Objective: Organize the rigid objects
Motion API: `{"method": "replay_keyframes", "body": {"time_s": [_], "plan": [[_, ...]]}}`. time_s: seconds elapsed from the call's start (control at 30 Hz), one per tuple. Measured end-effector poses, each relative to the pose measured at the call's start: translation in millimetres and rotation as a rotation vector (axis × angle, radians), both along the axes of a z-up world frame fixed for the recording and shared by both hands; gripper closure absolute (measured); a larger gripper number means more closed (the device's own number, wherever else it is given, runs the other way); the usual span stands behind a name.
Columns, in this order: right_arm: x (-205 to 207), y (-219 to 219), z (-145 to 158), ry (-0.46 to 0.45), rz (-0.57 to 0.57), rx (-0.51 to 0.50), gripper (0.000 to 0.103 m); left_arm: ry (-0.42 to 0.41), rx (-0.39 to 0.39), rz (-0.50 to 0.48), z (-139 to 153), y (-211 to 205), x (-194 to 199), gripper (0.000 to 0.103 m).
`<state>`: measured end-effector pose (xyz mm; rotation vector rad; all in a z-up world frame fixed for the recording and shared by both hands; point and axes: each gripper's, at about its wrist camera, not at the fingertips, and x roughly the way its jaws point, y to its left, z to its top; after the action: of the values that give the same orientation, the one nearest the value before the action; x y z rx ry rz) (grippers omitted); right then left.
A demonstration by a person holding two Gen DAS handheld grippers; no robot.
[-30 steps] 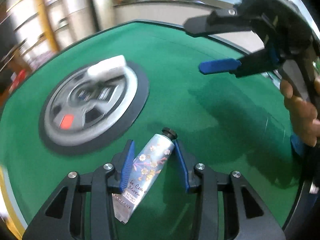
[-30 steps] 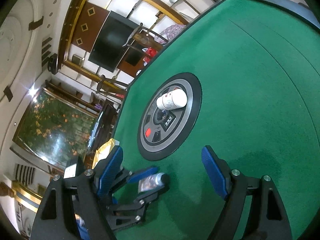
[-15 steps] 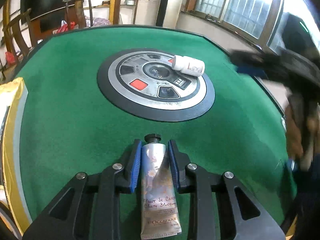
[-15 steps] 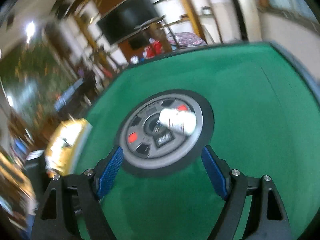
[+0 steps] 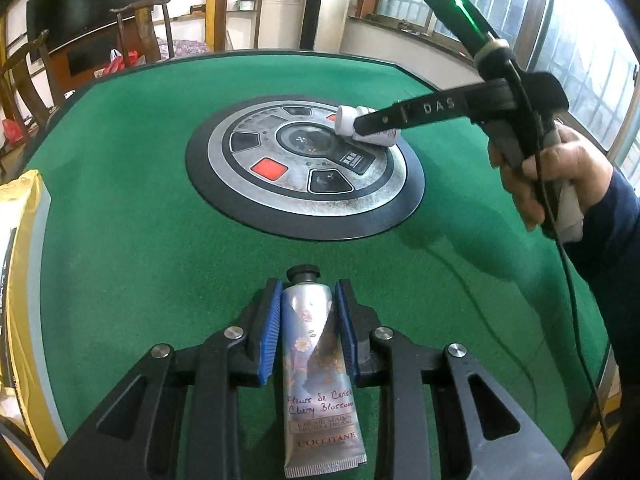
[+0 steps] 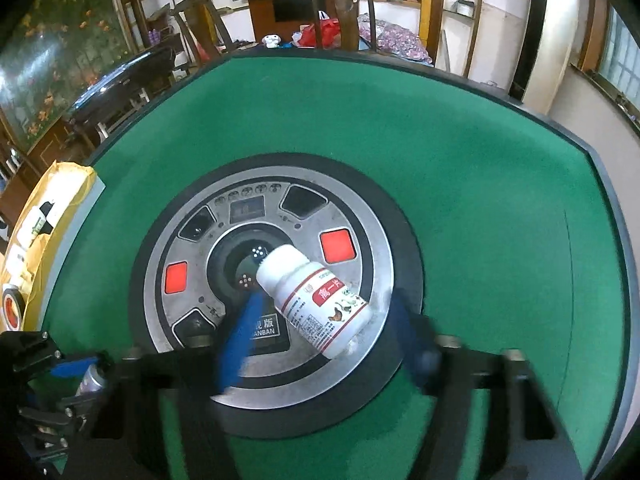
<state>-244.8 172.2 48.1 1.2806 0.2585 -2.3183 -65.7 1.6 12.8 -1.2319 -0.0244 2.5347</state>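
The left gripper (image 5: 306, 332) is clamped on the hand cream tube (image 5: 318, 368). Its blue pads press the tube's upper body from both sides, the black cap pointing forward past the fingertips and the crimped end trailing back toward the camera. The tube sits low over the green table (image 5: 120, 208), near its front edge.

The white bottle (image 6: 316, 300) lies on its side on the round metal panel (image 6: 360, 208) at the table's centre, well apart from the tube. From the right wrist view its long axis runs on a diagonal, cap end up and left over the panel's dark hub, base down and right near the panel's rim. The right gripper (image 6: 324, 344) has just been closing, and its blurred fingers flank the bottle; the pads do not appear to press it yet, so the jaws count as apart with the bottle between them.

The right hand (image 5: 548, 176) is much the nearer of the 2 to the bottle. Because the bottle lies skewed across the jaws, I judge a small wrist roll would square the grip.
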Motion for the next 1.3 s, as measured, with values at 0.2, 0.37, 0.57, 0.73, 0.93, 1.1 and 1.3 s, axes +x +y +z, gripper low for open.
{"method": "replay_keyframes", "body": {"time_s": [0.2,0.37,0.57,0.73,0.93,1.1,1.3], "plan": [[40.1,-4.1,2.0,0.033,-0.044,0.013,0.056,-0.002,0.014,0.001,0.4,-4.0,-4.9,0.08],[85.8,0.2,-0.3,0.015,-0.119,-0.037,0.056,-0.002,0.027,0.009,0.1,-5.5,-4.6,0.08],[122.6,3.5,-3.4,0.028,-0.119,-0.126,0.056,0.003,0.036,0.019,0.2,-8.3,-6.2,0.08],[119.4,13.0,-0.8,0.027,-0.13,-0.207,0.056,0.016,0.038,0.033,1.2,-9.6,-4.9,0.08],[122.9,1.3,-1.4,0.006,-0.119,-0.21,0.056,0.051,0.027,0.029,6.0,-7.9,-1.9,0.08],[127.0,-2.0,4.2,0.023,-0.106,-0.23,0.056,0.073,0.034,0.045,8.9,-9.3,-1.9,0.08],[130.4,-3.5,7.1,0.034,-0.095,-0.245,0.056,0.116,0.043,0.046,16.0,-8.1,2.2,0.08]]}}
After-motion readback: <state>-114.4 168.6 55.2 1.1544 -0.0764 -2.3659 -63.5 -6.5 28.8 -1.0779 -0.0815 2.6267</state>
